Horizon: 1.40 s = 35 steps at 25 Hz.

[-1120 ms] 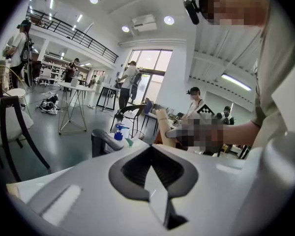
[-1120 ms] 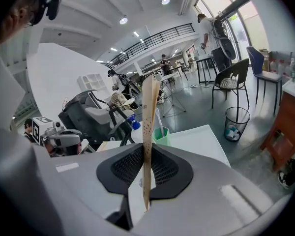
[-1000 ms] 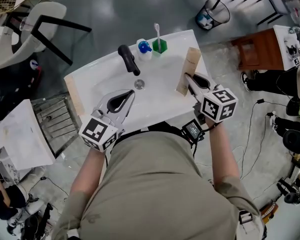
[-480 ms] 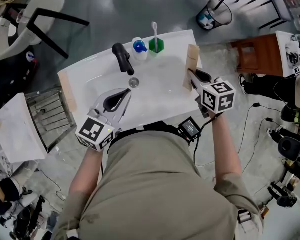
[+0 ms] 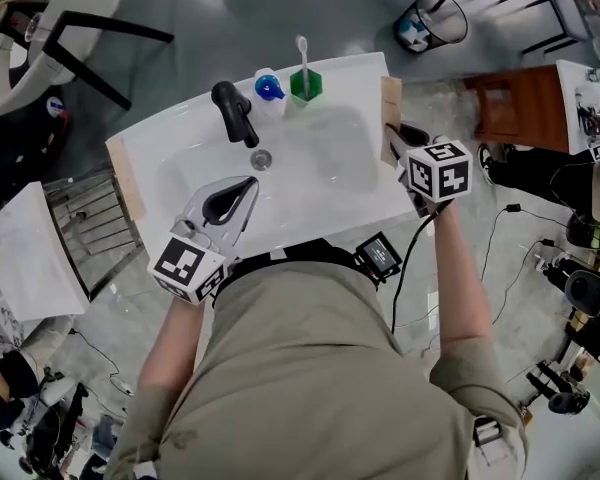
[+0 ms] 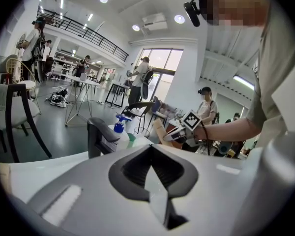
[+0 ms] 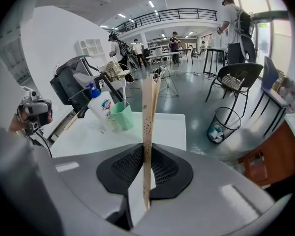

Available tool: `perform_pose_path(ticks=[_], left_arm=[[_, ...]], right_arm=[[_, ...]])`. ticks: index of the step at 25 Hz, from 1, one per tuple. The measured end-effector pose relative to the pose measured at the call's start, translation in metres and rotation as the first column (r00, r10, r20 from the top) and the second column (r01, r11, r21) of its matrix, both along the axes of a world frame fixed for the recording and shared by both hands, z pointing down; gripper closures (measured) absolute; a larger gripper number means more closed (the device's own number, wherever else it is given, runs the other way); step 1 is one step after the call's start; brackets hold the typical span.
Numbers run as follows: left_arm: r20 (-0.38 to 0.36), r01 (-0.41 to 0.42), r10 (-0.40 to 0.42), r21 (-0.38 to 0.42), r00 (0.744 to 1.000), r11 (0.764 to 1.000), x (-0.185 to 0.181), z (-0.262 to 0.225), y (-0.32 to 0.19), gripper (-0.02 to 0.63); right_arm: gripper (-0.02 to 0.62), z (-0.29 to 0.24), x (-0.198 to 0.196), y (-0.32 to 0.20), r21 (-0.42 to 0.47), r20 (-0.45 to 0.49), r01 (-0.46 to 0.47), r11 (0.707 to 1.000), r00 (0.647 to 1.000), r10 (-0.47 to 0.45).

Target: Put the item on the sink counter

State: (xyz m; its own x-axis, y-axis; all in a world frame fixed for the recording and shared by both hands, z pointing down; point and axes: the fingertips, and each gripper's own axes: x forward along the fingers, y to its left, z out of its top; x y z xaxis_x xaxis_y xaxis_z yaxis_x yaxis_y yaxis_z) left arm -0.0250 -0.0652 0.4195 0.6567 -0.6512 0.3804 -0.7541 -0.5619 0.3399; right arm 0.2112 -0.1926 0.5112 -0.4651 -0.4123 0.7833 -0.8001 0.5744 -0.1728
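Tan flat item (image 7: 147, 127) clamped in right gripper (image 5: 395, 140), left gripper (image 5: 250, 186) closed on nothing — toothbrush (image 5: 302, 53) in green cup (image 5: 305, 86)

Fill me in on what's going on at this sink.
A person stands at a white sink with a hand-held gripper in each hand. The right hand-held gripper is shut on a thin tan packet, held upright at the sink's right edge. The left hand-held gripper is shut and empty over the sink's near side.

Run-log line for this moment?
right claw: shut on tan flat item | left claw: shut, empty | item: at sink counter's right edge
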Motion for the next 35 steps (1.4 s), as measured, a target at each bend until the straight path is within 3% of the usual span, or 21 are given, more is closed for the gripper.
perform_pose_path(ticks=[17, 35], left_arm=[[0.005, 0.026, -0.025, -0.022, 1.0, 0.999, 0.001, 0.007, -0.005, 0.6], [0.008, 0.051, -0.051, -0.045, 0.999, 0.998, -0.004, 0.015, -0.009, 0.6]], right_arm=[[0.541, 0.044, 0.017, -0.031, -0.069, -0.109, 0.037, 0.997, 0.993, -0.045], [0.541, 0.072, 0.018, -0.051, -0.109, -0.101, -0.007, 0.994, 0.995, -0.004]])
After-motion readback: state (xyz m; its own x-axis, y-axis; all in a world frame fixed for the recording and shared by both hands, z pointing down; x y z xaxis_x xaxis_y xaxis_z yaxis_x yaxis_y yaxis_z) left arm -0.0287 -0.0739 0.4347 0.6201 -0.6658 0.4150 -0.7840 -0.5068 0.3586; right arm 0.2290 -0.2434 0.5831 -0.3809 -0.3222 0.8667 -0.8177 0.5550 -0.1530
